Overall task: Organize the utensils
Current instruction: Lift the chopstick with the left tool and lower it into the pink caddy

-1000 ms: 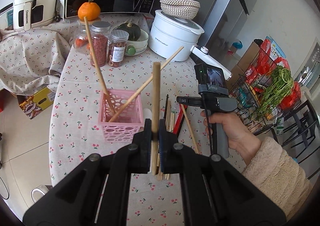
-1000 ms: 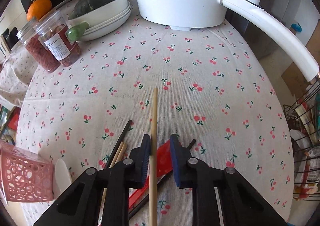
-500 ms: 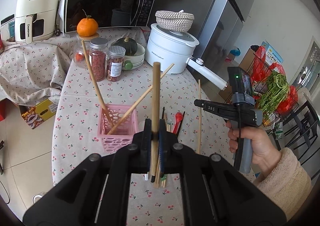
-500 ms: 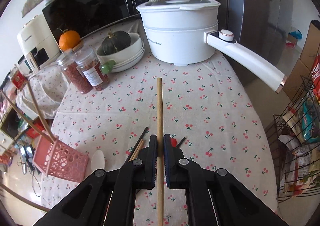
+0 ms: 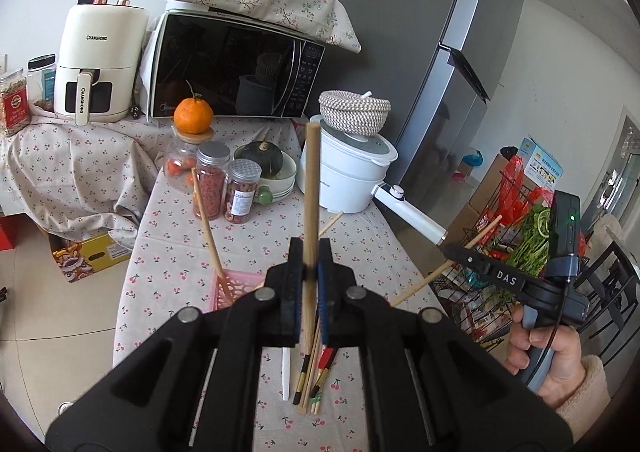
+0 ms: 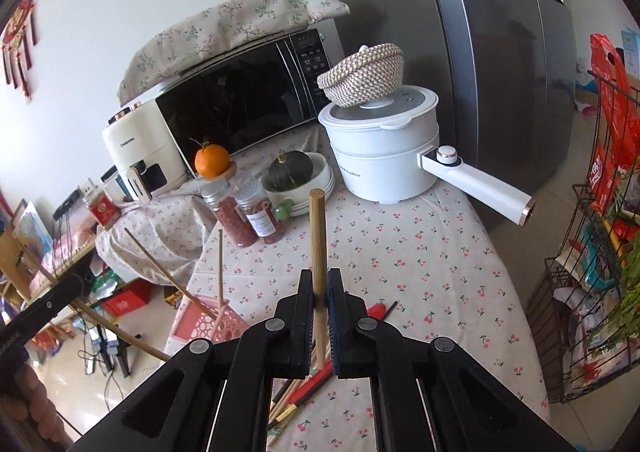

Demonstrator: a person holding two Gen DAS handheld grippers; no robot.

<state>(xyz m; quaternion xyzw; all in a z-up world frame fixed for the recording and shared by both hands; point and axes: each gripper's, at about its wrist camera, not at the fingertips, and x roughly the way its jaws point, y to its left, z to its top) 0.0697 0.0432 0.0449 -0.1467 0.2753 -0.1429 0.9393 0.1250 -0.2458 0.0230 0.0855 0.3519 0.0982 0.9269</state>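
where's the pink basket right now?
The pink basket sits near the table's left edge in the right wrist view, left of the loose chopsticks, with wooden sticks standing in it. The left gripper mostly hides it in the left wrist view.

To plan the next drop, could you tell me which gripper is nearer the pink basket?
Left, it seems. The left gripper hangs just over the basket, which peeks out beside its fingers. The right gripper is farther off to the basket's right.
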